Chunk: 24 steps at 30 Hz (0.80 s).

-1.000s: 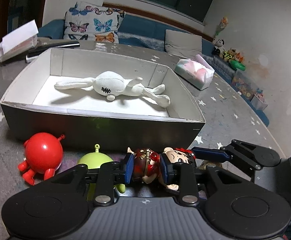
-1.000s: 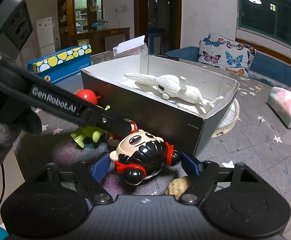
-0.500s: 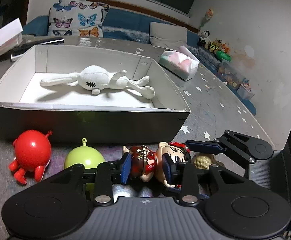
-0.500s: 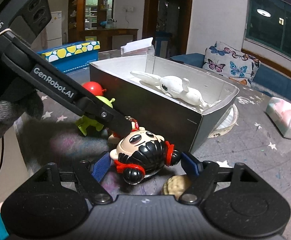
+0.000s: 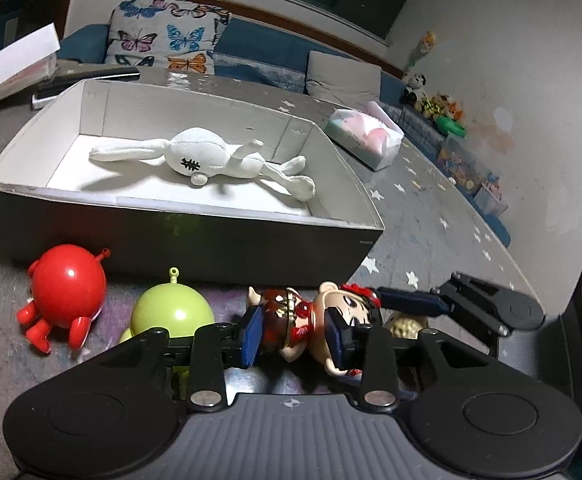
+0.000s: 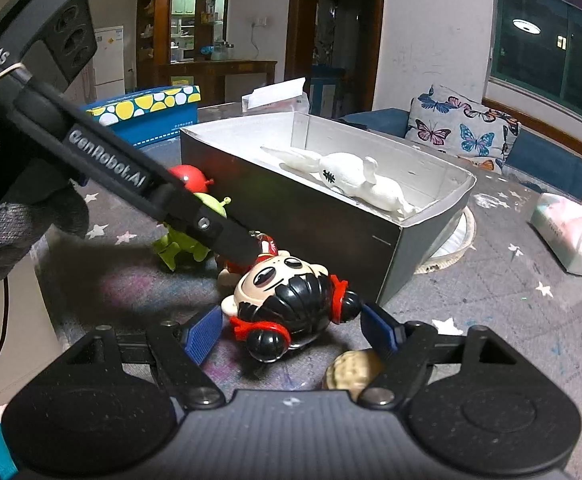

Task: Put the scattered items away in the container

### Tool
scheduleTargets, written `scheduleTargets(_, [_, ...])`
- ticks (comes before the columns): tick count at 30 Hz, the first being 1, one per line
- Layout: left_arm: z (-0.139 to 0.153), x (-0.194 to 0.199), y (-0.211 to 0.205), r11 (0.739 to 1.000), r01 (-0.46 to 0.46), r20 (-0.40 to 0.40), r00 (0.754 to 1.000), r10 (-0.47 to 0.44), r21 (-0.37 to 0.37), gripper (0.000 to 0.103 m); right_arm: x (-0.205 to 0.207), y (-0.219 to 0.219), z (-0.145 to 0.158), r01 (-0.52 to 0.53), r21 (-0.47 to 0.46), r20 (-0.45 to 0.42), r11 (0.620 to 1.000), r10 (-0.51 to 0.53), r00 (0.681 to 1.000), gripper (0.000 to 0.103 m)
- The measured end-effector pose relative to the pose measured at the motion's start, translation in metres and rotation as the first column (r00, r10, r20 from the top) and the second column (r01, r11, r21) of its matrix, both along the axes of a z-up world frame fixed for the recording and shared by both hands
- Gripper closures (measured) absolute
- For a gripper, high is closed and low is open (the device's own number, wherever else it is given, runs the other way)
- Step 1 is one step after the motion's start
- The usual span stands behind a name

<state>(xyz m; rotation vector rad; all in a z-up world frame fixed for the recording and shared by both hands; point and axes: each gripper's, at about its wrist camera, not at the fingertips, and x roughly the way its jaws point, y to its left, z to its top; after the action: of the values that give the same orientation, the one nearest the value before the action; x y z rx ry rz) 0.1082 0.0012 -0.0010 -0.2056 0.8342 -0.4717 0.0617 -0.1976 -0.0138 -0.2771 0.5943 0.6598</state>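
Note:
A small doll [image 5: 291, 316] with black hair buns and red ties lies on the starry tabletop, just in front of the box [image 5: 171, 236]. My left gripper [image 5: 295, 336] is open, and its blue pads stand close on either side of the doll's body. From the other side my right gripper [image 6: 291, 332] is open with wide jaws, and the doll's head [image 6: 291, 300] lies between its pads untouched. A white plush rabbit [image 5: 207, 158] lies inside the box. A red round toy [image 5: 67, 286] and a green round toy [image 5: 171, 314] sit on the table left of the doll.
A beige walnut-like lump [image 6: 351, 372] lies by my right gripper's right finger. A tissue pack [image 5: 365, 136] sits right of the box, and a blue dotted box [image 6: 147, 112] stands behind. A gloved hand [image 6: 19, 220] holds the left gripper. A sofa with cushions runs along the far wall.
The left gripper's pads have spread a little wider around the doll's body. The doll still lies on the table. The right gripper has kept its place and width.

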Motion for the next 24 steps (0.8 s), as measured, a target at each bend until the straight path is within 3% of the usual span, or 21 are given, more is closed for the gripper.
scheduleTargets(20, [0.0,0.009,-0.003,1.0,-0.011,-0.008,1.0,0.011,-0.004,0.068,0.004,0.002,-0.001,0.021,0.02,-0.026,1.0,-0.02,0.999,0.025])
scheduleTargets(24, [-0.002,0.006,0.0,1.0,-0.019,-0.009,1.0,0.019,-0.011,0.077,0.0,0.0,-0.001,0.02,0.006,-0.006,1.0,-0.02,1.0,0.025])
